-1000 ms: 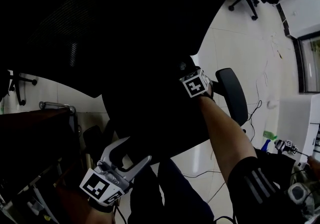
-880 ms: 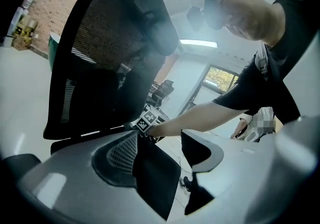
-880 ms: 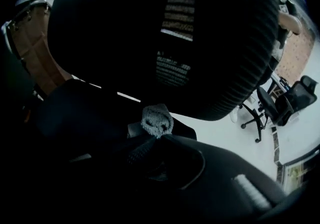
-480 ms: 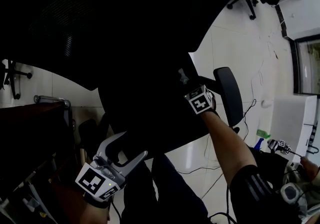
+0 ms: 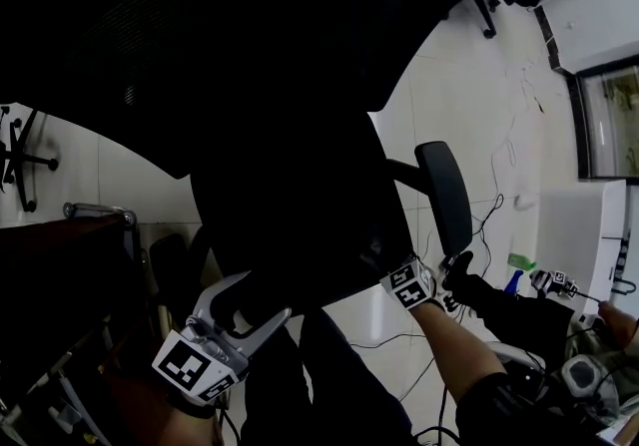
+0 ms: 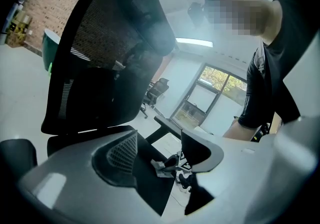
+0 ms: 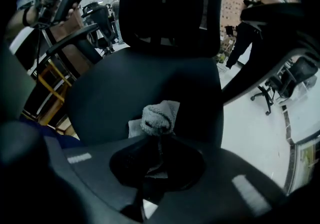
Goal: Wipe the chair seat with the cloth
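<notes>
The right gripper point(image 7: 159, 140) has its dark jaws clamped on a bunched grey terry cloth point(image 7: 159, 117). The cloth's fluffy wad rests on the smooth black padded chair seat point(image 7: 125, 87), lower centre of the right gripper view. The head view is too dark to show the cloth. There the right gripper point(image 5: 407, 285) is at the seat's lower right rim, just below the black oval armrest pad point(image 5: 444, 197). The left gripper point(image 5: 252, 306), lower left, has its pale curved jaws apart with nothing in them. The left gripper view plainly shows the see-through weave of the chair's black mesh backrest point(image 6: 95, 62)
</notes>
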A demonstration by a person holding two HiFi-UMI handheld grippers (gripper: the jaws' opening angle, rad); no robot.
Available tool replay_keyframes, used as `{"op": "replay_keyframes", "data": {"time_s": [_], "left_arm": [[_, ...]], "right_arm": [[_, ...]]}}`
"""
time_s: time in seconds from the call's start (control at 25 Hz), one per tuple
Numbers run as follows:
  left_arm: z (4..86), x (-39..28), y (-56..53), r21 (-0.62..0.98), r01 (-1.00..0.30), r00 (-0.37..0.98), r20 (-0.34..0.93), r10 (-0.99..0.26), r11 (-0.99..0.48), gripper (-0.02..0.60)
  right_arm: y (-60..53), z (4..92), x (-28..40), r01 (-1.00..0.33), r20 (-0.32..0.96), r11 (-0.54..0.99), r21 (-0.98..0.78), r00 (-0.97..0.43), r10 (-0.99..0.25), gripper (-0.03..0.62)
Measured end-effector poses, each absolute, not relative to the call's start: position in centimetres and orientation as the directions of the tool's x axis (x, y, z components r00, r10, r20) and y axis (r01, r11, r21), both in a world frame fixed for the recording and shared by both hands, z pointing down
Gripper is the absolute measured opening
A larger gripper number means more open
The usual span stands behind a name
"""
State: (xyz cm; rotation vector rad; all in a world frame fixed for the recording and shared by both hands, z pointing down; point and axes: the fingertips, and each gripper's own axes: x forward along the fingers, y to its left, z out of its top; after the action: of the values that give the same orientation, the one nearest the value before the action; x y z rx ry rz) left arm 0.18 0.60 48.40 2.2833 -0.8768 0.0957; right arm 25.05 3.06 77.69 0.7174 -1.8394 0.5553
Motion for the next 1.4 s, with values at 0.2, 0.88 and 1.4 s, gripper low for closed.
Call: {"op": "replay_keyframes", "data": {"time_s": [0.2,0.88,1.4], "left_arm": [[48.1,-0.2,0.6,0.572,-0.613,0.772,0.286,-0.568,-0.545,0.298],[47.8,-4.4,1.2,0.544,-0.664,0.721,0.283,-0.632,-0.513,0.298],[48.0,-6.4,1.2,0.56,-0.661,0.716,0.271,-0.643,-0.5,0.298]], "right_arm": [[7.8,77.5,25.5,-0.702,0.953,0.708,-0.083,-0.264,-0.15,0.029],[-11.0,74.4,-12.2,-0.402,0.765,0.9,-0.169,-0.629,-0.137,0.029],[-13.5,80.1,6.8,-0.555,0.916,0.832,-0.001,-0.334,-0.222,0.029]]}}
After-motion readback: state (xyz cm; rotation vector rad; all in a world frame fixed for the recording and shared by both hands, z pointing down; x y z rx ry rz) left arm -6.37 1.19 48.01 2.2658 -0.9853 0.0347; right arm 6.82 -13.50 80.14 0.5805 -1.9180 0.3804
